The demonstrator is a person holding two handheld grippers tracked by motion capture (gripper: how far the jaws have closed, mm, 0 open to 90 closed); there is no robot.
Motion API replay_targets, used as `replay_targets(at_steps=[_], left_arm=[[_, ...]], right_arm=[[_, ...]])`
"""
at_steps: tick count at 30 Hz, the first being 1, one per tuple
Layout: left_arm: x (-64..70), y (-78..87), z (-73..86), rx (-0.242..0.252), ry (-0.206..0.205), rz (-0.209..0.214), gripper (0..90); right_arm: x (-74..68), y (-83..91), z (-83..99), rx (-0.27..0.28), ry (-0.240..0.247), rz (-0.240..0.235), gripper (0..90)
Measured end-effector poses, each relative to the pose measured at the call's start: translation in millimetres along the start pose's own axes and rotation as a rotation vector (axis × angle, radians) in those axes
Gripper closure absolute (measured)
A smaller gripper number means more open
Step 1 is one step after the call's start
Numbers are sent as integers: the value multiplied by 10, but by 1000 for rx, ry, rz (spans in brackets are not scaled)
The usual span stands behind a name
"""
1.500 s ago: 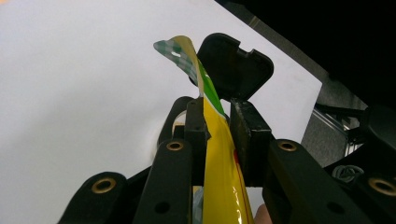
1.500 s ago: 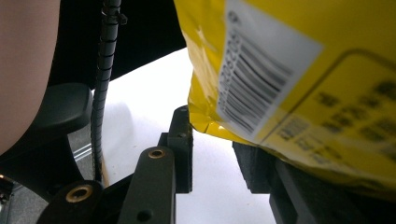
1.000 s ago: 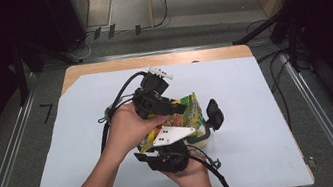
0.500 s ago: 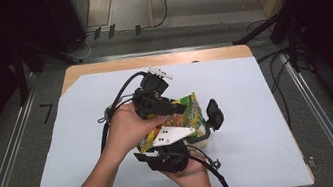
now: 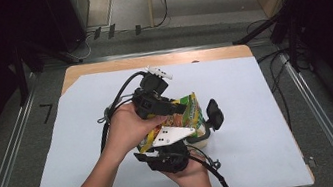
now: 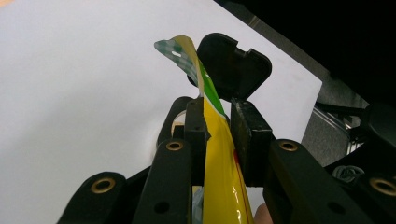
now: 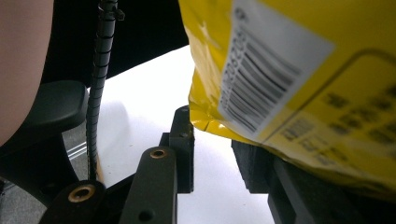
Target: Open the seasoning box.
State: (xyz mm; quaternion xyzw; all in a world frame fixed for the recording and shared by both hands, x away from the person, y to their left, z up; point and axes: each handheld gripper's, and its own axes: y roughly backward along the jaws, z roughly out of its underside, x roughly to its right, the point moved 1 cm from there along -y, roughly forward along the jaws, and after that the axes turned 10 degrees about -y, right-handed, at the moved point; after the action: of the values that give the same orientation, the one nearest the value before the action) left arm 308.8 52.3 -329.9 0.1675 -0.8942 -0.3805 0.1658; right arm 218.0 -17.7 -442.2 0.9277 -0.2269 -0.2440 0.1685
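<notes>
Left gripper (image 6: 217, 135) fingers pinch the yellow packet (image 6: 219, 154); right gripper (image 7: 219, 154) fingers gape beneath it.

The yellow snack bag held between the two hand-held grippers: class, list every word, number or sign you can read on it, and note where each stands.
Nothing on it can be read.
Barcode on the white label of the yellow snack bag: bars clear, digits beside them too blurred to read.
Dark print in the outlined panel beside the label: blurred, unreadable.
Colourful front in the high view: too small to read.

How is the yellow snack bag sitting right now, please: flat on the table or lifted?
Lifted: the yellow snack bag stands edge-up, clamped in the left hand-held gripper.
</notes>
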Motion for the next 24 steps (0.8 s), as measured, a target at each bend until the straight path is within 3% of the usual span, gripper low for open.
replay_targets(at_steps=[24], left_arm=[[-4,-6,4,-9,0,-3,771]], right_arm=[[4,-11,4,-1,-1,-2,711]])
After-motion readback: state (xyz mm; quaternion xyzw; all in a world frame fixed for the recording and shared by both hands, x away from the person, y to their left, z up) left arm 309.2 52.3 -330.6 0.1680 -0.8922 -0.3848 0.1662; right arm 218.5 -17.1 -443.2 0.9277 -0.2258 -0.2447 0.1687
